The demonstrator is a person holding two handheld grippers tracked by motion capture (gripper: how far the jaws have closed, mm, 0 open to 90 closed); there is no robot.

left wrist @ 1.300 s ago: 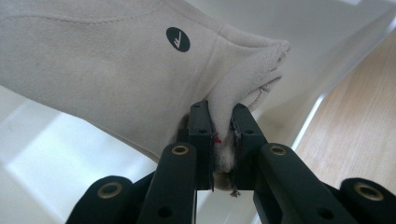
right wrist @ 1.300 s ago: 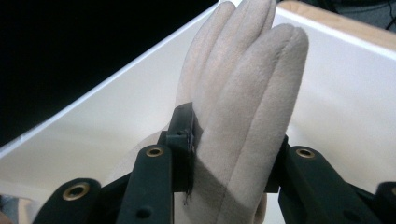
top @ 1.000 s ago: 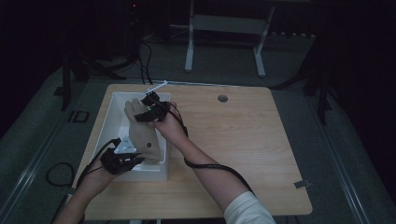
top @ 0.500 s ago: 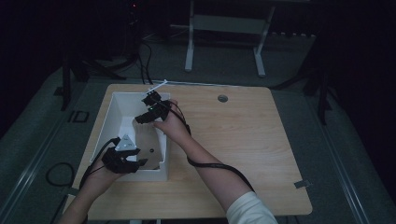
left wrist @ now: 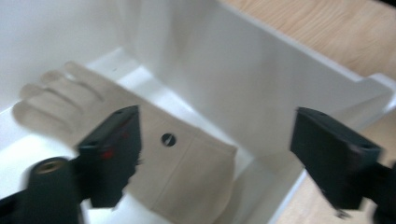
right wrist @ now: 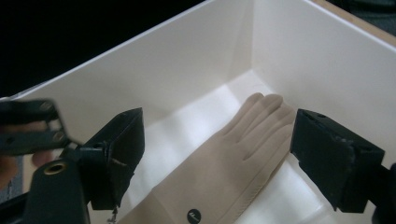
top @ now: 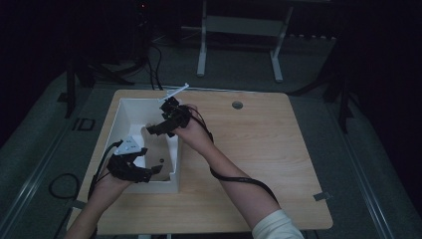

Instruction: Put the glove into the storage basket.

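A beige glove with a small black round logo lies flat on the floor of a white box, its cuff toward the box's near end. My left gripper hangs over the box's near end. Its jaws have just been opening and stand wide above the cuff, touching nothing. My right gripper hovers over the middle of the box and points down into it. Its jaws have also just been opening and stand wide, the glove's fingers below them and untouched.
The box sits at the left of a light wooden table. A thin white stick lies at the box's far corner, and a round grommet is set in the tabletop. Cables trail from both grippers. Dark floor and a desk frame lie beyond.
A second ago both grippers held the glove stretched above the box. Both have opened, the glove has dropped into the box, and the right gripper has lifted a little.
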